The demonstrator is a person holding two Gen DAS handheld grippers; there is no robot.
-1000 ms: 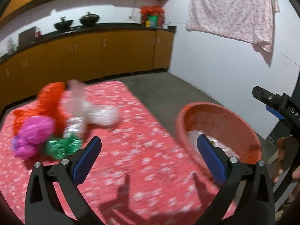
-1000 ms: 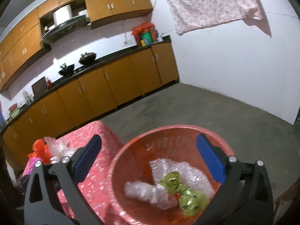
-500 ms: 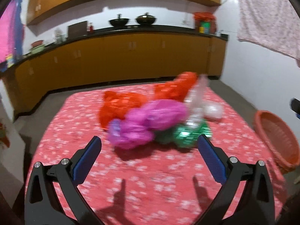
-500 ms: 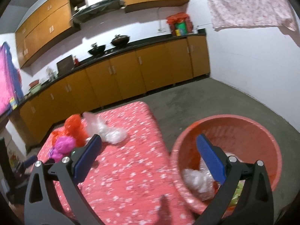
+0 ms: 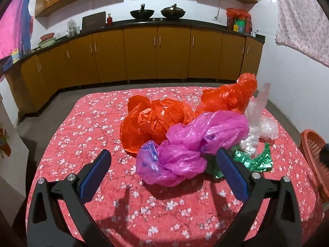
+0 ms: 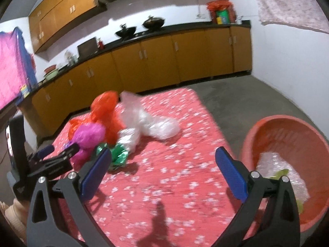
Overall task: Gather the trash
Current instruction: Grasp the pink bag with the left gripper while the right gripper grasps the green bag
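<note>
So both grippers are spread wide and holding nothing: the left gripper hangs over the tabletop right in front of the pink bag, the right gripper over the tabletop's near right part. The trash is one pile toward the far right corner: orange bags, clear plastic and a green foil wrapper. The red basket sits just off the right edge with bubble wrap inside.

Home kitchen: orange base cabinets under a dark worktop, two woks, wall cupboards, floral-clothed table
</note>
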